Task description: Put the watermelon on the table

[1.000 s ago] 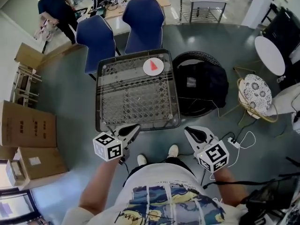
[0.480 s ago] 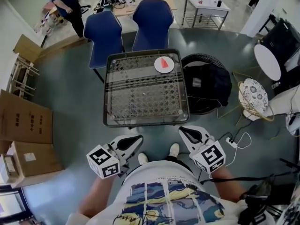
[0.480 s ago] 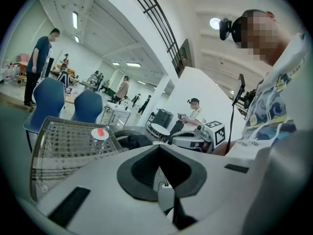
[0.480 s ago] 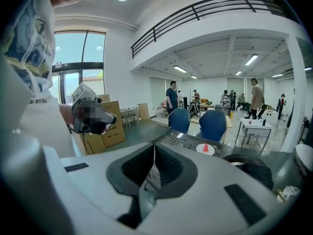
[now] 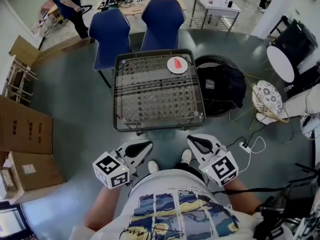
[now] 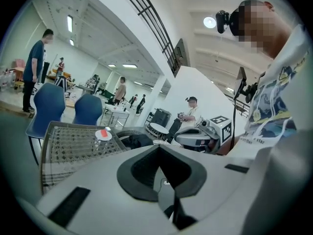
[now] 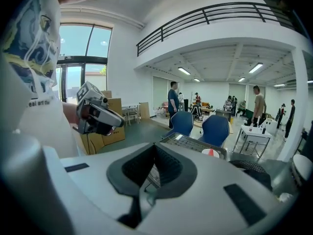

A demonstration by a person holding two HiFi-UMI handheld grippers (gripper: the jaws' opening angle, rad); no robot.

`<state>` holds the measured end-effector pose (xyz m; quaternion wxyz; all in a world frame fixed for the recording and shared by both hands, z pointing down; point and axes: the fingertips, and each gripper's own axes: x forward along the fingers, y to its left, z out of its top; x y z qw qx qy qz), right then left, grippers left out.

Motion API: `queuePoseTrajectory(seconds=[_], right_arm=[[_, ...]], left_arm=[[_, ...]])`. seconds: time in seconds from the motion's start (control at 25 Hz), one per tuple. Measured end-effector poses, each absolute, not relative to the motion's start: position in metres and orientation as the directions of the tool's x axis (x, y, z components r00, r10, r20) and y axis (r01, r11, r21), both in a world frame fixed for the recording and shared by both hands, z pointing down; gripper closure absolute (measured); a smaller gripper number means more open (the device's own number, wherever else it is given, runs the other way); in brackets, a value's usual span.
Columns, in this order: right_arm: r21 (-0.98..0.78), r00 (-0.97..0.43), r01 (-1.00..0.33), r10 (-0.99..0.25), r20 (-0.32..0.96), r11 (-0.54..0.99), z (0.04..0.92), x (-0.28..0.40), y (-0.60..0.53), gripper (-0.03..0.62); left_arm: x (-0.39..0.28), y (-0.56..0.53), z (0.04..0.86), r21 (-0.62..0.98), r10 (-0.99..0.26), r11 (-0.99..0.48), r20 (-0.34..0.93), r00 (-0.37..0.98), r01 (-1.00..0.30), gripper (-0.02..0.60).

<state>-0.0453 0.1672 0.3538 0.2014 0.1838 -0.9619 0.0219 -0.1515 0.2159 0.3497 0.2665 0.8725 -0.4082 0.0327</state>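
Observation:
A red watermelon slice lies on a white plate at the far right corner of the glass-topped mesh table. Both grippers hang in front of my body, short of the table's near edge and apart from it. My left gripper is shut with nothing between its fingers, and my right gripper is shut and empty too. In the left gripper view the shut left gripper points past the table with the slice far off. In the right gripper view the right gripper faces the table and slice.
Two blue chairs stand behind the table. A black bag on a round stool sits at its right. Cardboard boxes lie at the left, a wicker chair and power strip at the right. A person stands far back.
Both grippers have drawn back from the table's near edge toward my body and risen a little. The table with the plate now sits farther off in the head view.

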Motion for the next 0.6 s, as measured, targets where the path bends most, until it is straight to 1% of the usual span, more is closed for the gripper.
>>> queuePoseTrajectory(seconds=[0.24,0.6], right_arm=[[0.029,-0.841,-0.366,-0.344,0.418,0.93,0.358,-0.063,0.191,0.585],[0.033,-0.851,-0.353,-0.335,0.405,0.935,0.359,-0.084,0.22,0.585]], left_arm=[[-0.16,0.236,0.354,0.439,-0.677,-0.546,0.27,0.684,-0.714,0.574],[-0.175,0.259,0.354,0.418,-0.667,-0.562,0.281,0.691,-0.713,0.574]])
